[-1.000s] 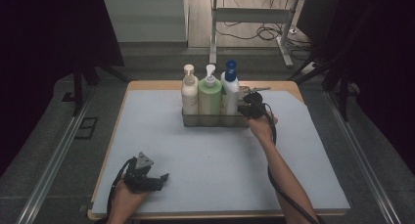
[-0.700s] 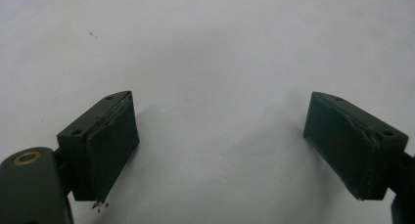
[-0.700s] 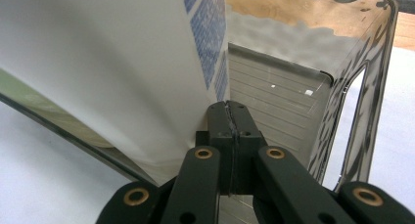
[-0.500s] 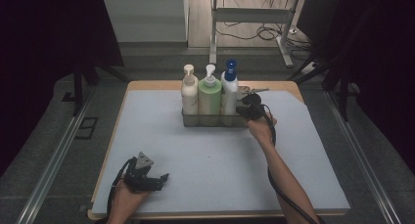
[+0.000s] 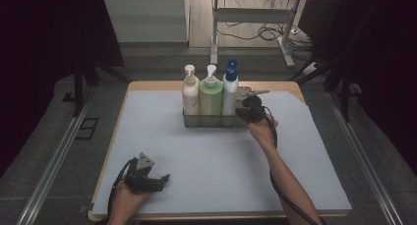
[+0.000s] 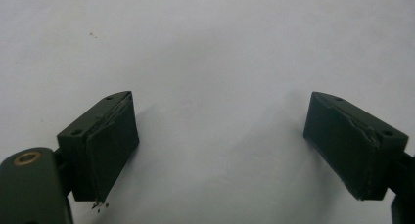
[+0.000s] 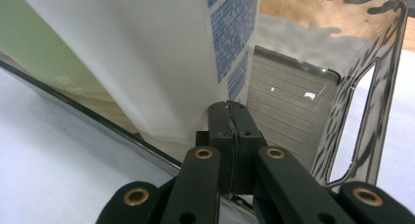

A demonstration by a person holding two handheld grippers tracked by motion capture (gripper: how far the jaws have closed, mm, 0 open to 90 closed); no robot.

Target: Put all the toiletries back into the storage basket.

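Observation:
A clear bin (image 5: 211,121) at the back of the table holds three pump bottles: a cream one (image 5: 190,95), a green one (image 5: 211,98) and a white one with a blue cap (image 5: 229,92). My right gripper (image 5: 244,113) is at the bin's right end. In the right gripper view its jaws (image 7: 230,119) are shut together, tips just over the bin's rim beside the white bottle (image 7: 147,62), with the green bottle (image 7: 29,48) behind. I see nothing between them. My left gripper (image 5: 160,182) rests near the front left, open (image 6: 220,141) over the bare mat.
The pale blue mat (image 5: 216,171) covers most of the wooden table. The bin's clear end wall (image 7: 362,87) has a handle slot. A metal desk frame (image 5: 246,18) and cables stand on the floor beyond the table.

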